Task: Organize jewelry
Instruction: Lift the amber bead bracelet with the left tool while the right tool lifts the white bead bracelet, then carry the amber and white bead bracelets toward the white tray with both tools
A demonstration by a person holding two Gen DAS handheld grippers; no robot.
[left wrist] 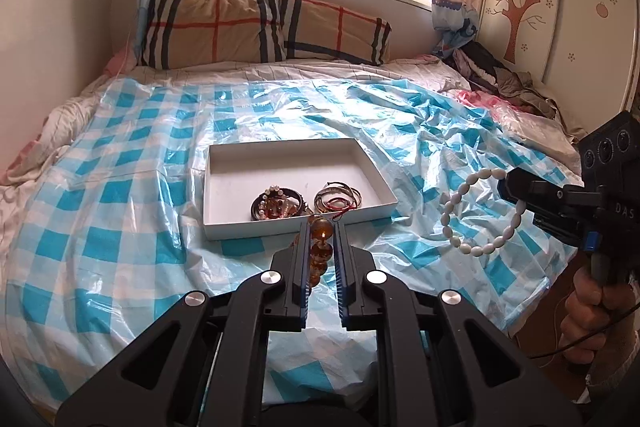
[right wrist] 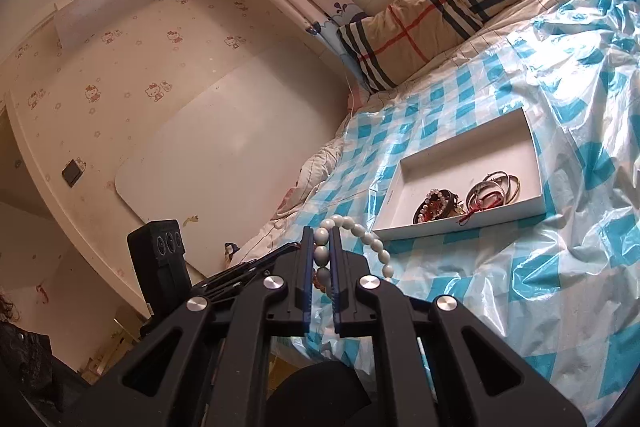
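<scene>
A: Amber bead bracelet [left wrist: 320,247], item 1: your left gripper [left wrist: 322,227] is pinching it, above the bed sheet's [left wrist: 120,211] near edge.

B: Item 2?

A: White bead bracelet [right wrist: 362,239], pinched in your right gripper [right wrist: 322,239], loop hanging free. White box [left wrist: 288,147] sits mid-sheet, bangles [left wrist: 338,197] at its near wall.

B: Handling?

A: Probably light, slick, floppy on elastic. Grip btwn beads, across the strand.

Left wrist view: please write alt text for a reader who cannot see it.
The left gripper pinches an amber bead bracelet above a blue-checked plastic sheet on a bed. Beyond sits a white box holding bangles; at right, the right gripper holds a white bead bracelet.
</scene>
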